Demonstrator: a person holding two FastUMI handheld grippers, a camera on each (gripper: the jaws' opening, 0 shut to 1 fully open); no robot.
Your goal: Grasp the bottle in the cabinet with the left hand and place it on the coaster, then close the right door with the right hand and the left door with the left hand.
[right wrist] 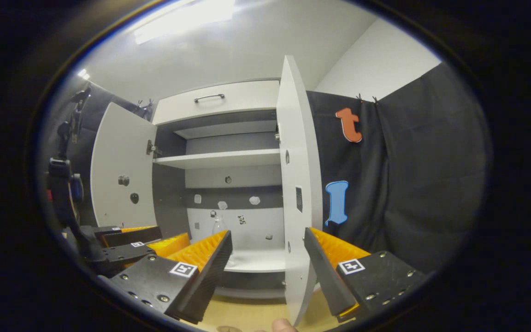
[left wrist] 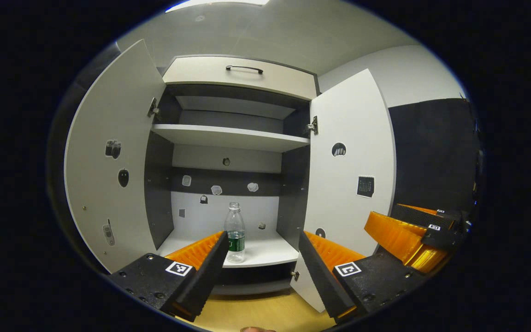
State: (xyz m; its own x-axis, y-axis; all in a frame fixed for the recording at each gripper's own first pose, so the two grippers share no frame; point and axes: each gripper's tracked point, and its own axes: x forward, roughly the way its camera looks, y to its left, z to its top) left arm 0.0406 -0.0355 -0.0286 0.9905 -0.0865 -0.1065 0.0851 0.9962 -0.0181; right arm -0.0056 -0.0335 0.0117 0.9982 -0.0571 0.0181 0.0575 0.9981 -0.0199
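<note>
A clear plastic bottle (left wrist: 234,233) with a dark green label stands upright on the cabinet's lower shelf (left wrist: 265,252). My left gripper (left wrist: 263,237) is open in front of the cabinet and short of the bottle, which stands just beside its left finger (left wrist: 201,258). Both doors stand open: the left door (left wrist: 109,161) and the right door (left wrist: 348,161). My right gripper (right wrist: 269,235) is open too, with the right door's edge (right wrist: 295,184) between its fingers but farther off. The bottle (right wrist: 219,225) is partly hidden behind its left finger.
An empty upper shelf (left wrist: 228,136) and a drawer with a dark handle (left wrist: 244,69) sit above. A light wooden surface (left wrist: 256,309) lies below the cabinet. Black cloth (right wrist: 408,184) hangs to the right. The right gripper (left wrist: 413,230) appears at the left gripper view's right side, the left gripper (right wrist: 127,240) at the right gripper view's left.
</note>
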